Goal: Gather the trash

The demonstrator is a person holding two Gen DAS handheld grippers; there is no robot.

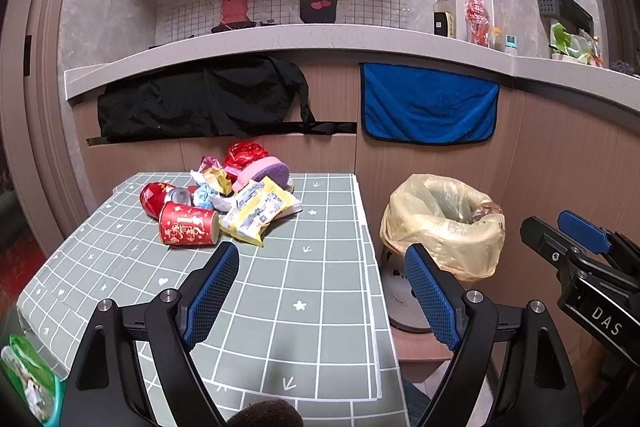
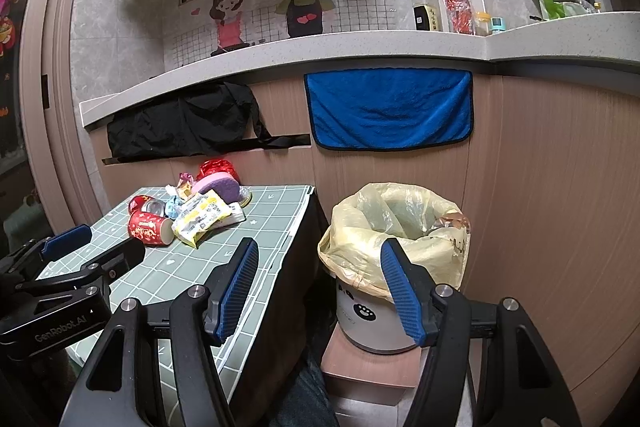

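A pile of trash lies at the far end of the green checked table [image 1: 304, 307]: a red paper cup [image 1: 188, 225] on its side, a red can [image 1: 160, 197], a yellow snack wrapper [image 1: 260, 209], a pink-purple sponge [image 1: 264, 173], candy wrappers and red foil. A white bin lined with a yellow bag [image 1: 444, 223] stands right of the table. My left gripper [image 1: 320, 291] is open and empty over the table's near half. My right gripper [image 2: 320, 287] is open and empty, hovering between the table edge and the bin [image 2: 396, 231]. The pile also shows in the right wrist view [image 2: 188, 211].
A kitchen counter [image 1: 320, 43] runs behind, with a black cloth [image 1: 200, 99] and a blue towel [image 1: 428, 103] hanging from it. Bottles [image 1: 476, 15] stand on the counter. The bin rests on a low wooden stool [image 2: 368, 367]. A green packet [image 1: 28, 379] lies at the near left.
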